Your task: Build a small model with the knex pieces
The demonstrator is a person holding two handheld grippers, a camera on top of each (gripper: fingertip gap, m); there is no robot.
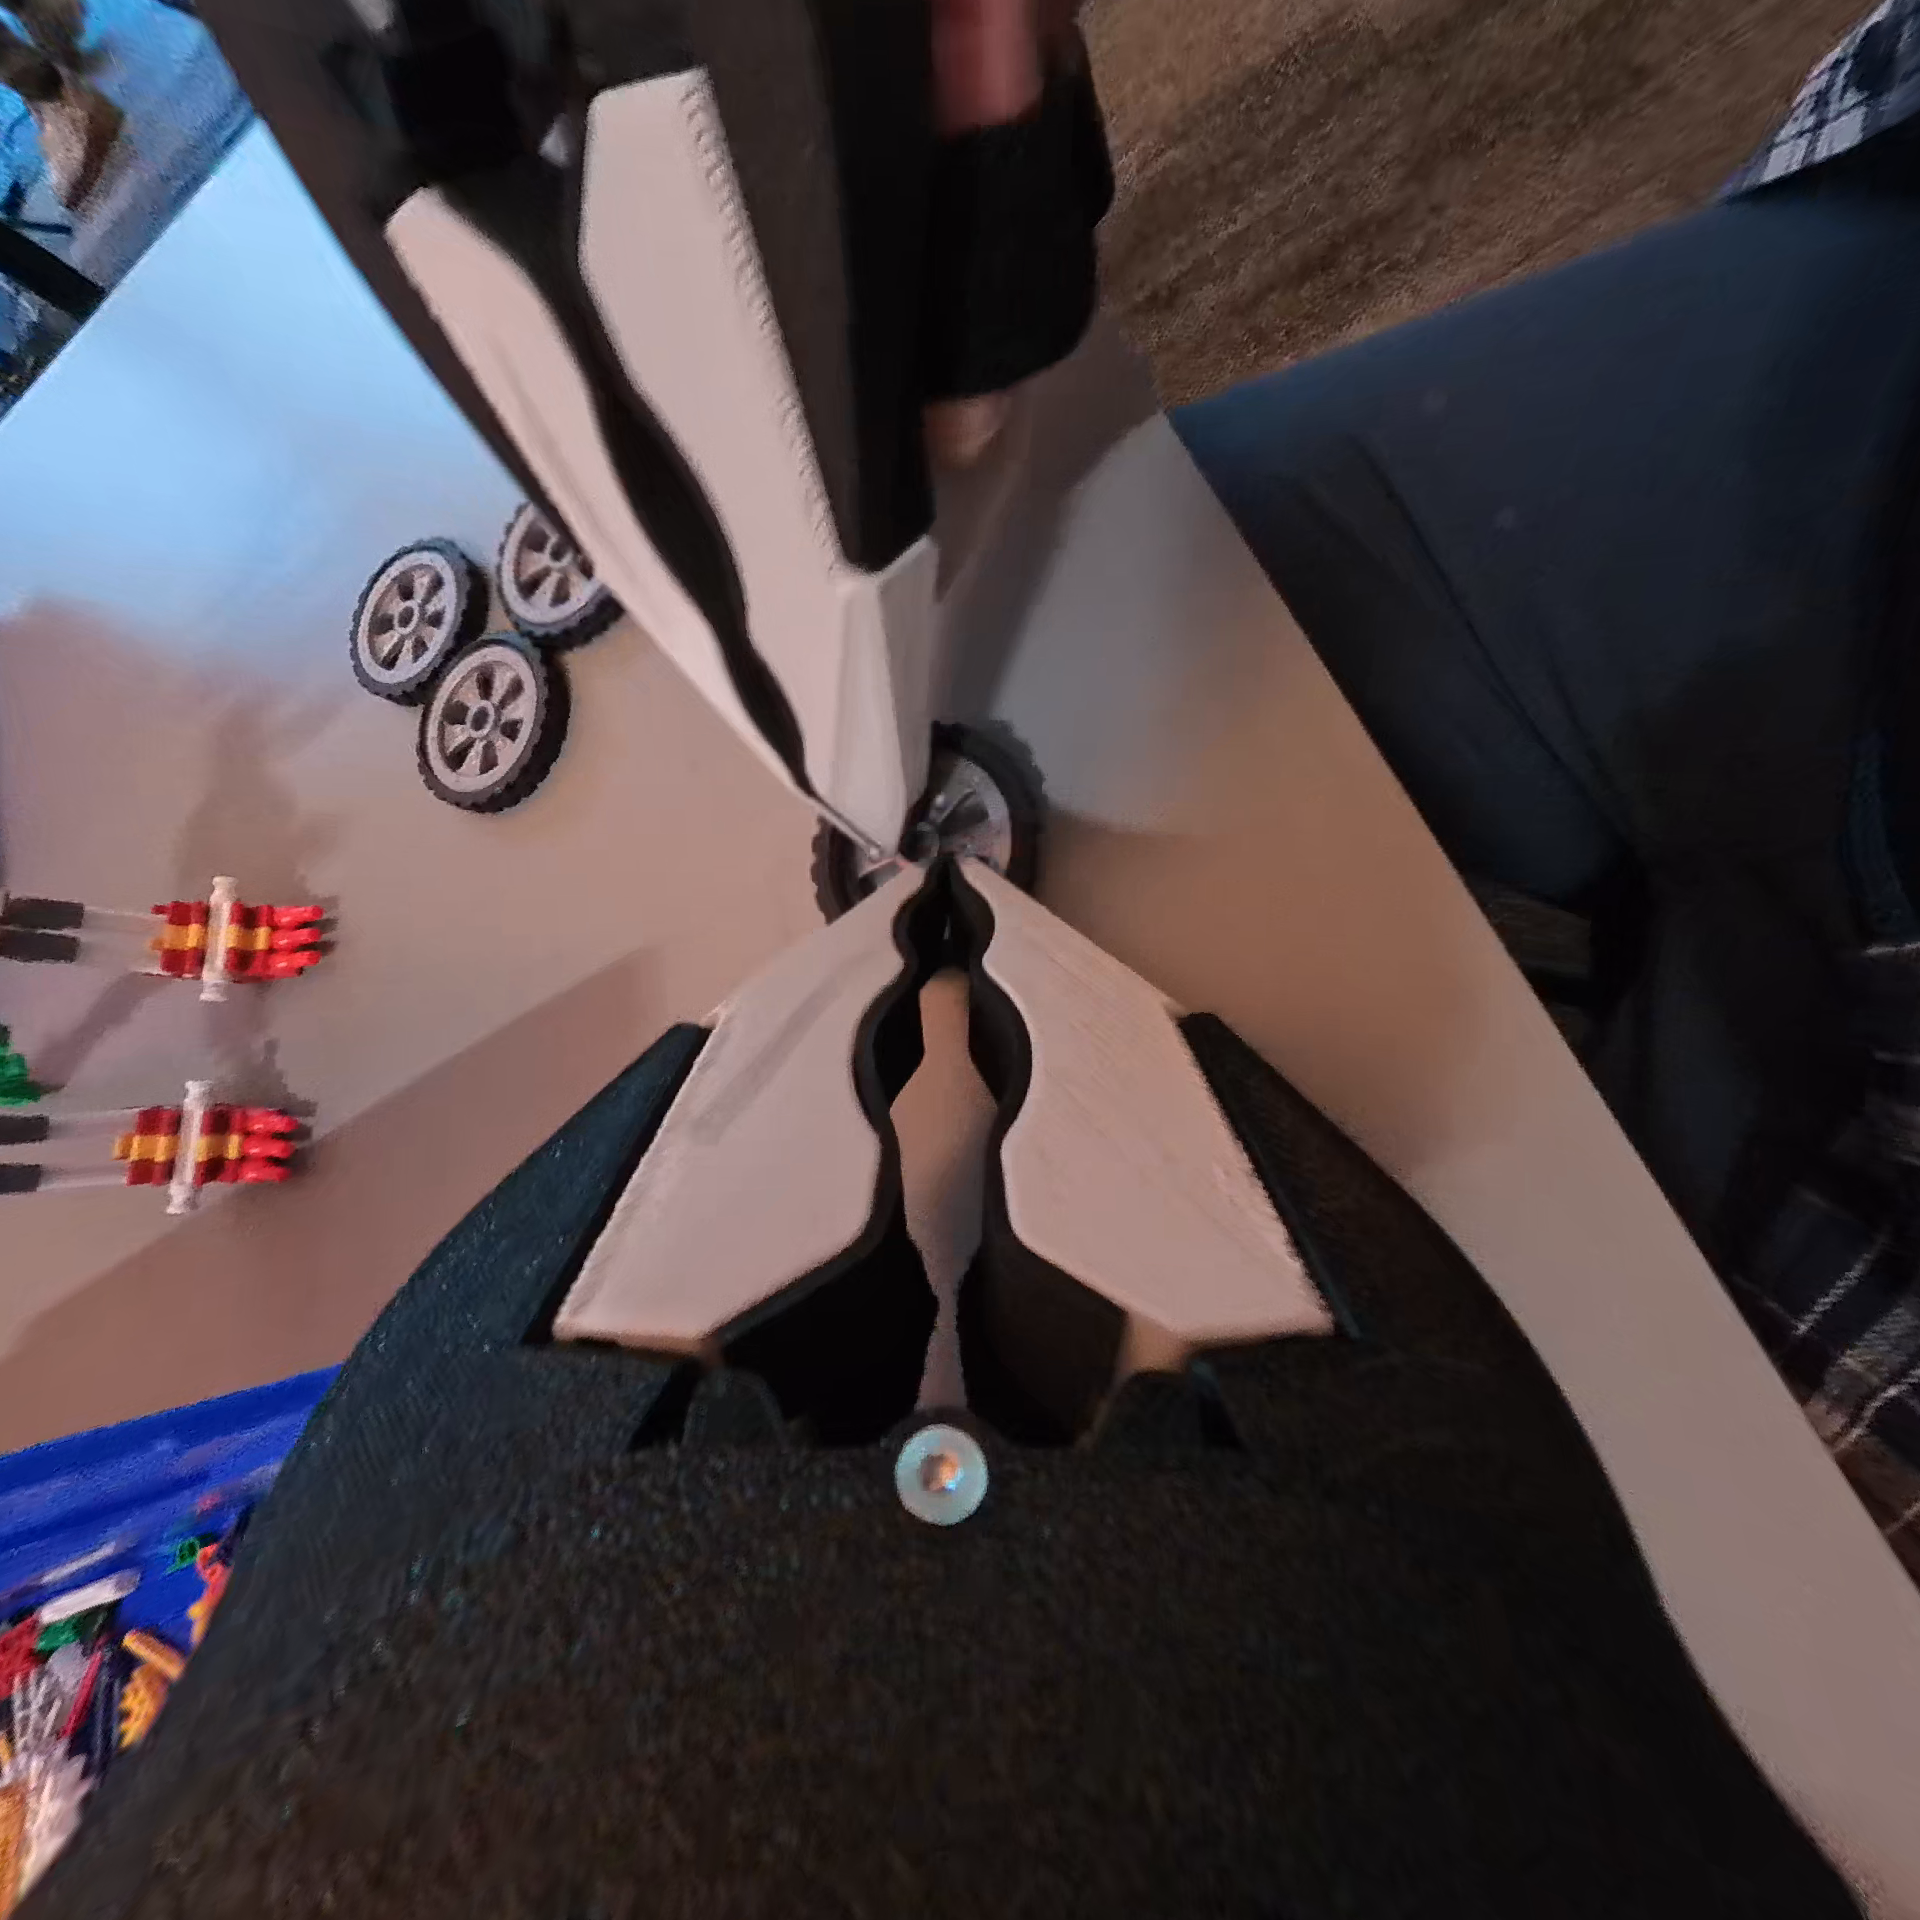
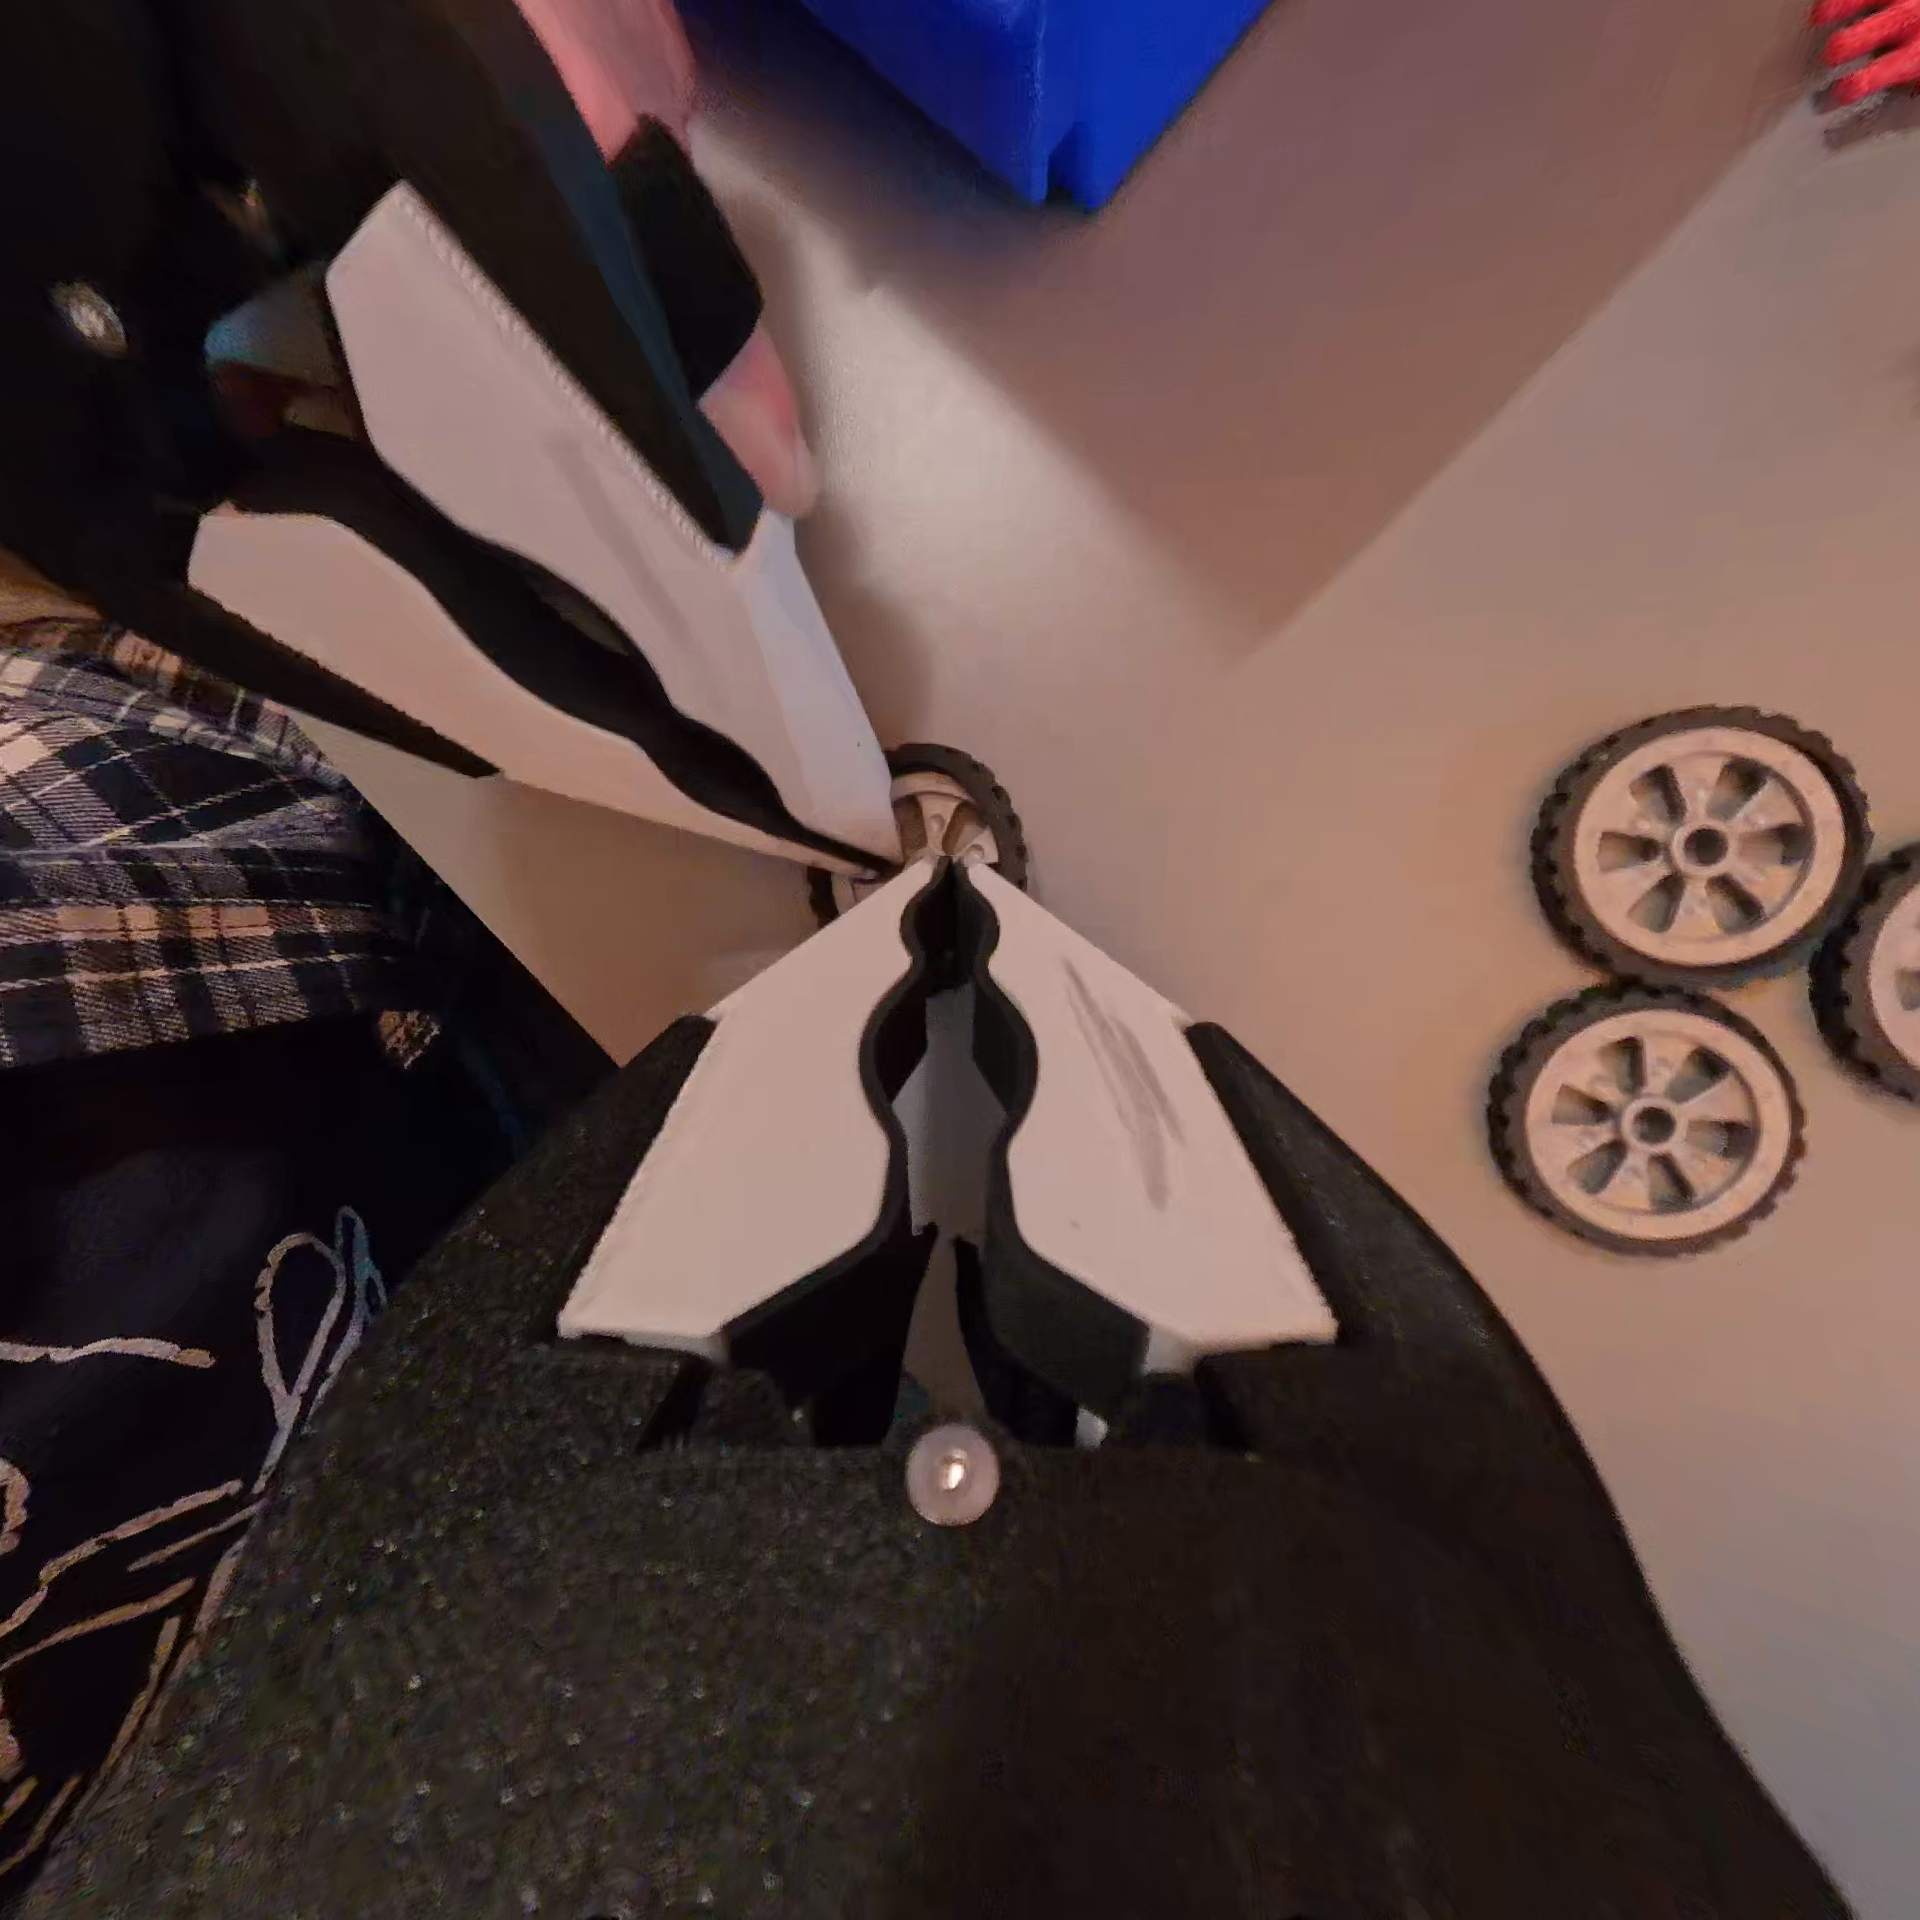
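A small black-tyred grey wheel [image 1: 982, 805] lies on the pale table [image 1: 1195, 883] near its edge. My left gripper [image 1: 943, 878] is shut, its tips resting at the wheel's hub. My right gripper [image 1: 878, 844] comes in from above in that view, also shut, with its tips at the same hub. In the right wrist view the wheel [image 2: 966, 810] sits just past my right gripper [image 2: 948, 871], and the left gripper [image 2: 878, 857] meets it from the upper left. I cannot tell whether either pinches anything small.
Three more wheels [image 2: 1704, 847] lie together on the table. Two red and yellow brick assemblies [image 1: 239, 940] lie farther off. A blue bin [image 1: 156, 1455] holds several loose pieces. A person's dark trousers [image 1: 1558, 623] are at the table's edge.
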